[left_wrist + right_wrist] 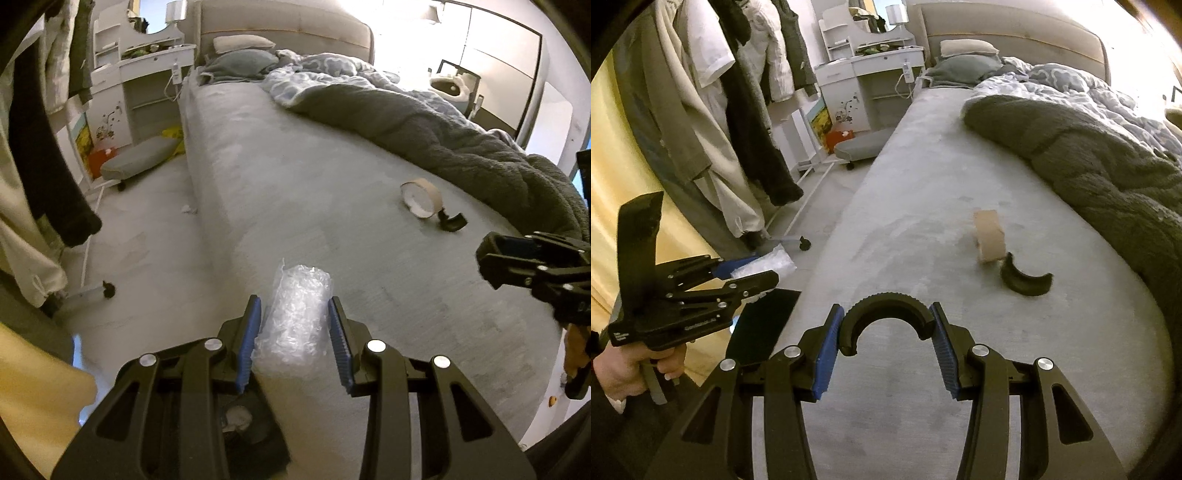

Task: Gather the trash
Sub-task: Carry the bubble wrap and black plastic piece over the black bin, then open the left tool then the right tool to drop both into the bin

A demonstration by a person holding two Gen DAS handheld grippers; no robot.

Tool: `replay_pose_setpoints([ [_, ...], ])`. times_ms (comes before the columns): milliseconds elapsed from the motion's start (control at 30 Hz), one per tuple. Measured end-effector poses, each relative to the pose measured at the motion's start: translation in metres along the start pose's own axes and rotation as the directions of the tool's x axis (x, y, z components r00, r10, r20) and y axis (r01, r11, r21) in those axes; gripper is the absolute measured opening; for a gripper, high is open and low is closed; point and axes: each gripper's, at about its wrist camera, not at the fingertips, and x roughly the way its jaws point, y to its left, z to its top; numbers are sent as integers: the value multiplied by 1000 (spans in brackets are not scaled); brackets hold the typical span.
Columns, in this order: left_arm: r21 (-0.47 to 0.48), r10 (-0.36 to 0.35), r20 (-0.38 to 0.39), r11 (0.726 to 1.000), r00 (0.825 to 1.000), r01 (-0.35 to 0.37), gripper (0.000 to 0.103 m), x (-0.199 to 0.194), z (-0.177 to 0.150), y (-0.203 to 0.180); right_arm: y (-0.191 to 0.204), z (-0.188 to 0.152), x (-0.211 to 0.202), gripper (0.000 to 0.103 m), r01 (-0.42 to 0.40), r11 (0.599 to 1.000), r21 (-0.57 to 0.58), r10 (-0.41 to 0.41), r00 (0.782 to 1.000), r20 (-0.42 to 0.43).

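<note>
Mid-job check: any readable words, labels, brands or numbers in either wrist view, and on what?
None legible.
Left claw body: white embossed marking, too blurred to read.
Tape roll: no print visible.
Bubble wrap: no print visible.
Picture by white desk: too small to read.

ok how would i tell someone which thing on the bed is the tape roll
Start at the big bed and look at the bare sheet beside the grey blanket. The tape roll stands on edge there, next to a curved black piece. It is the only tan cardboard-coloured ring; its neighbour is black and only a half ring.
</note>
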Motion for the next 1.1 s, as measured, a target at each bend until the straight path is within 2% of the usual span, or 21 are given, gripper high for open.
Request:
replay_pose_setpoints([
  [200,-27,33,-17,999,999,-33,40,-3,-6,22,19,7,3,48,-25,999,-21,25,1000,7],
  [600,-58,75,-151,995,986,-84,40,12,-25,57,52,21,28,48,-77,995,-65,77,997,-14],
  [1100,-91,53,-333,992,941,-88,40,35,-58,93,86,32,56,48,-133,987,-92,128,990,-53],
])
